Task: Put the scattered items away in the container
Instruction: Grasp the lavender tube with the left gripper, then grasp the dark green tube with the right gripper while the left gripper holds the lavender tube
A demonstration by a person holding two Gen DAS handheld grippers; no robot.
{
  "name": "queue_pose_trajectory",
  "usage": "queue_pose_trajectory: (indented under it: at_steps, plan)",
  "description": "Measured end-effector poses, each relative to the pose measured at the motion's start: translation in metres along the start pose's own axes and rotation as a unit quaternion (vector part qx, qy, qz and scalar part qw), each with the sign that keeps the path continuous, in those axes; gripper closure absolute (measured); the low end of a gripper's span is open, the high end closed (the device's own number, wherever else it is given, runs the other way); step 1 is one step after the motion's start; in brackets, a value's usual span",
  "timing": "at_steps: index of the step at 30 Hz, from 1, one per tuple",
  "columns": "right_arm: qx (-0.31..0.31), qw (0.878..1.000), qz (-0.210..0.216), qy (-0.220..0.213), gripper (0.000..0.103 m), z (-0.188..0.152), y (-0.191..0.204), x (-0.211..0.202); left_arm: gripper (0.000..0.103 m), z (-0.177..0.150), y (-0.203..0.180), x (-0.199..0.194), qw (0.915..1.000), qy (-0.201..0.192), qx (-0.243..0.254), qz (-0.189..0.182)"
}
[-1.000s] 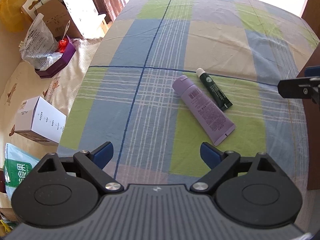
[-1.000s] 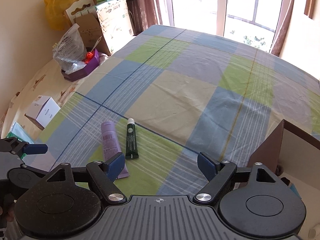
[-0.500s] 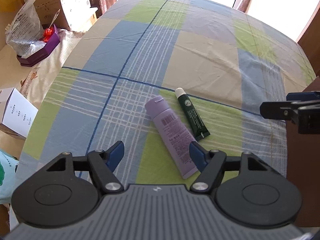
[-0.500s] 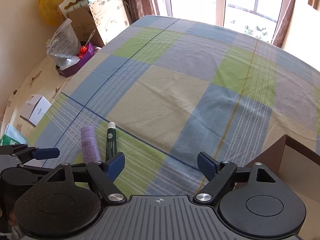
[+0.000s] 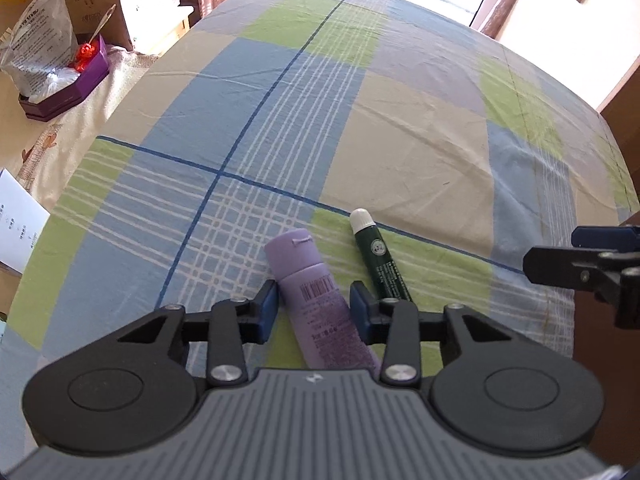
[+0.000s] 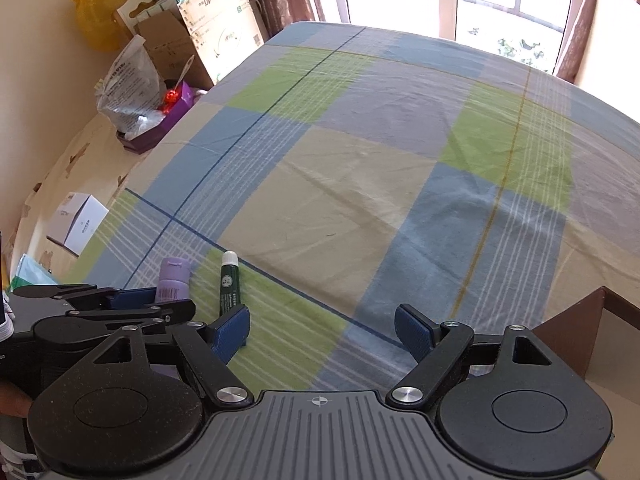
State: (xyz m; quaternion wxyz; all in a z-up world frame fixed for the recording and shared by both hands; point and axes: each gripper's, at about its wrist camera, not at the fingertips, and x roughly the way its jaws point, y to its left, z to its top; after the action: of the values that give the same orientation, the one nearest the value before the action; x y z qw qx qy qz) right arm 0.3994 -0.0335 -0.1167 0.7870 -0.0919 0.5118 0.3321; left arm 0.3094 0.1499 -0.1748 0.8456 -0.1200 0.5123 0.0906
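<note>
The left gripper [image 5: 313,306] is positioned low over the bed [image 5: 400,120], its two blue pads set on either side of the purple tube [image 5: 316,300]. Narrow gaps appear between the pads and the tube, so firm contact cannot be confirmed; the jaws are seen partly closed around the tube. The purple tube lies flat on the checked bedsheet, cap end pointing toward 12 o'clock, tail end hidden beneath the gripper body. A dark green tube [image 5: 382,258] with a white cap is noted just beside it at 2 o'clock, lying nearly parallel and apart from the purple tube.

The right gripper [image 6: 322,330] is held above the sheet with its jaws spread wide and nothing between them. In the right wrist view, the brown container [image 6: 576,332] is seen at 4 o'clock of the frame, at the bed's near right side, well apart from both tubes. The green tube [image 6: 229,286] is observed at 10 o'clock from the right gripper's left pad.

Beyond the bed's left edge, a white box [image 6: 76,222] and a purple tray holding a plastic bag [image 6: 128,92] are recorded.
</note>
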Motion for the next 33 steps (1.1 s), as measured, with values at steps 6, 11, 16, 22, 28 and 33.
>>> queue_pose_trajectory:
  at_steps: [6,11,16,22,28,33]
  plan:
    - [-0.033,0.999,0.01,-0.001,0.018,-0.001,0.026,0.019,0.075,-0.009,0.035,-0.01,0.9999,-0.003,0.005,0.009]
    - [-0.074,0.997,0.013,-0.011,0.018,-0.003,0.055,0.045,0.075,-0.009,0.056,-0.013,0.9999,-0.003,0.009,0.005]
    - [-0.112,0.993,-0.006,-0.033,0.045,-0.005,0.073,0.075,0.074,-0.006,0.062,-0.01,0.9998,-0.005,0.014,0.01]
    - [-0.116,0.992,-0.022,-0.046,0.057,-0.014,0.076,0.091,0.075,-0.005,0.067,-0.009,0.9997,-0.016,0.02,-0.002]
    - [-0.107,0.993,-0.03,-0.044,0.084,-0.033,0.079,0.077,0.076,-0.017,0.063,-0.014,0.9991,-0.02,0.036,-0.015]
    - [-0.074,0.996,-0.031,-0.038,0.084,-0.069,0.083,0.055,0.076,-0.047,0.049,-0.028,0.9976,-0.009,0.064,-0.025]
